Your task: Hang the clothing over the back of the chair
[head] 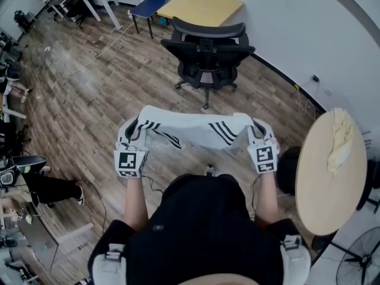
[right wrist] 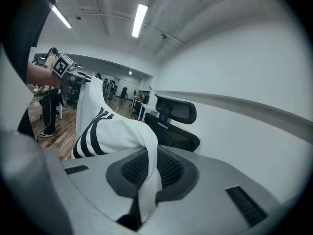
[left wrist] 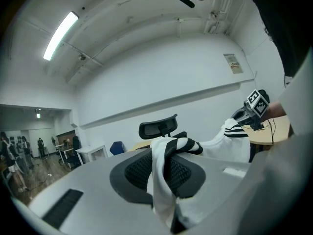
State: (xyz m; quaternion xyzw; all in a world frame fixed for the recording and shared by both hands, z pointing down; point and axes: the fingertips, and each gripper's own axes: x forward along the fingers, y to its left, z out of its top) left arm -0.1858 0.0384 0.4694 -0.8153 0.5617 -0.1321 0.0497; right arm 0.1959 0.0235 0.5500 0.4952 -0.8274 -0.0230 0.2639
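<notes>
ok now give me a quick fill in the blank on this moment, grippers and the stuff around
1. The stripes on the white garment are ____.
2. The left gripper and the right gripper are each ____ on one end of it.
3. The chair ahead of the person has ____ hung on its back.
4. The pale cloth lies on the table at the person's right, whose top is ____ in shape.

Missing words: black; shut; nothing; round

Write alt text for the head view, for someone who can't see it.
Seen from above, a person holds a white garment with black stripes stretched between the left gripper and the right gripper. A black office chair stands ahead on the wood floor.
</notes>
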